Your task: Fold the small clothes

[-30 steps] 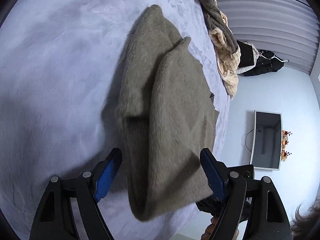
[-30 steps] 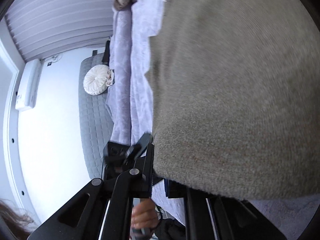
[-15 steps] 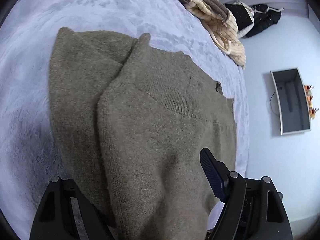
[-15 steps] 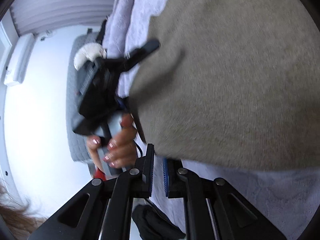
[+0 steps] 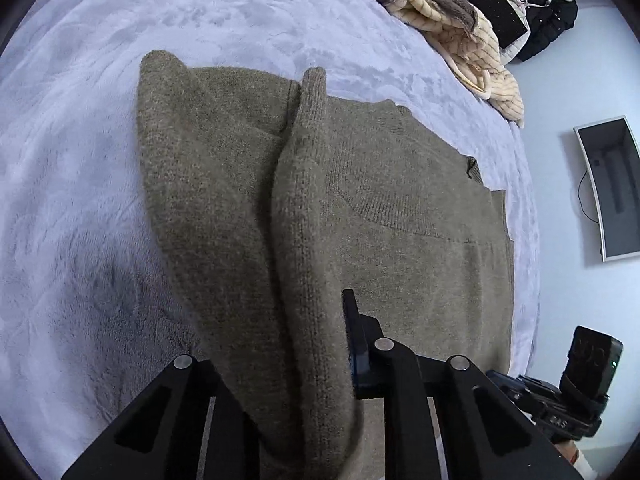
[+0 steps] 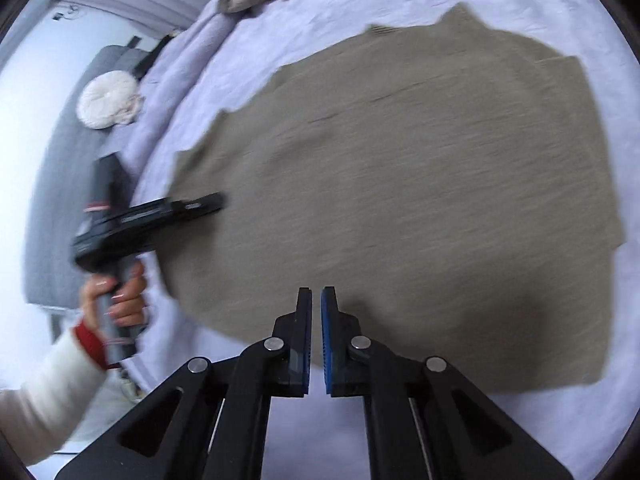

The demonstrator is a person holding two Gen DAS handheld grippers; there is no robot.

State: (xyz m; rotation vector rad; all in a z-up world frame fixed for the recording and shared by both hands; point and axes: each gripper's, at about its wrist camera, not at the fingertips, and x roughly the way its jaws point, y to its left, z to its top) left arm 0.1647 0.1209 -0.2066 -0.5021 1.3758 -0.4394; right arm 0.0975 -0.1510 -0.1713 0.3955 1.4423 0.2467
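An olive knitted sweater (image 5: 400,208) lies spread on the lilac bed cover (image 5: 80,160), with a long fold raised along its middle. My left gripper (image 5: 316,320) has that fold between its fingers; the jaws are closing and pinch the cloth, which hides the left finger. In the right wrist view the sweater (image 6: 400,180) is blurred by motion, and the left gripper (image 6: 218,202) reaches onto its left edge, held by a hand (image 6: 120,296). My right gripper (image 6: 316,292) hovers above the sweater's near edge, shut with nothing between its blue pads.
A heap of beige and brown clothes (image 5: 452,20) lies at the bed's far edge, with a black garment (image 5: 548,16) behind it. A screen (image 5: 612,188) hangs on the wall to the right. A round white cushion (image 6: 108,98) rests on grey upholstery left of the bed.
The sweater went from hanging to lying flat on the bed. My left gripper's jaws came together on a fold. My right gripper has drawn back and up from the sweater's edge.
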